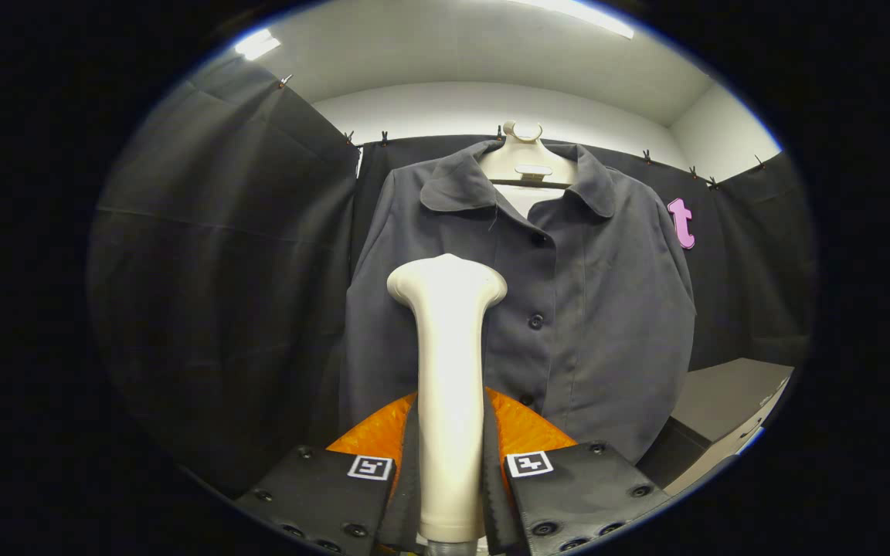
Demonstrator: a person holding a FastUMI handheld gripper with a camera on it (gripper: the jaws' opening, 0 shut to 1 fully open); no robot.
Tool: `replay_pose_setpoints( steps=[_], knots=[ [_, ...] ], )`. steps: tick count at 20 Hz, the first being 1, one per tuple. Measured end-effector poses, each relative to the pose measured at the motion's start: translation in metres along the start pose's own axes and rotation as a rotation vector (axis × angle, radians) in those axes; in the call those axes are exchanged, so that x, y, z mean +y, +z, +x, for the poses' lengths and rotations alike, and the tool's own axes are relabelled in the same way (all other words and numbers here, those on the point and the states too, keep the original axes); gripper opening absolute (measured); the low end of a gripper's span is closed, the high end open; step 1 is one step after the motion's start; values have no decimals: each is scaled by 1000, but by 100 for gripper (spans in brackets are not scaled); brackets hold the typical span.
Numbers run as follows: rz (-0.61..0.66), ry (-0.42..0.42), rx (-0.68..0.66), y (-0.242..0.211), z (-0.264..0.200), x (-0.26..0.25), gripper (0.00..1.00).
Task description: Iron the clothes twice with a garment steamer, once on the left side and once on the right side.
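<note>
A dark grey buttoned shirt (592,309) hangs on a pale hanger (526,158) against the booth's black wall, facing me with its collar up top. A cream garment steamer (449,371) stands upright between my fingers, its wide head (446,279) in front of the shirt's left half at chest height. My gripper (450,455) is shut on the steamer's handle, both fingers pressing its sides. Whether the head touches the cloth I cannot tell. The steamer hides part of the shirt's left front.
Black cloth walls (221,270) close in on the left and behind the shirt. A grey tabletop (731,401) juts in low beside the shirt's right hem. White wall and ceiling lights run above.
</note>
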State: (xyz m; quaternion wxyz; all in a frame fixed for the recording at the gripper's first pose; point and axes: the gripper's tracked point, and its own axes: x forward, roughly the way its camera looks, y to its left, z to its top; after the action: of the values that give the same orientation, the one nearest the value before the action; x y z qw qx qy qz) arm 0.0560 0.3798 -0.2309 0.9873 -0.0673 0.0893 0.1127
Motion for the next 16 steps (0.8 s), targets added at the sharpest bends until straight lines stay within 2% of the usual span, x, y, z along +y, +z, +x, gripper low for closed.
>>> replay_pose_setpoints(
  steps=[16],
  knots=[
    [-10, 9, 116, -69, -30, 4, 40]
  ],
)
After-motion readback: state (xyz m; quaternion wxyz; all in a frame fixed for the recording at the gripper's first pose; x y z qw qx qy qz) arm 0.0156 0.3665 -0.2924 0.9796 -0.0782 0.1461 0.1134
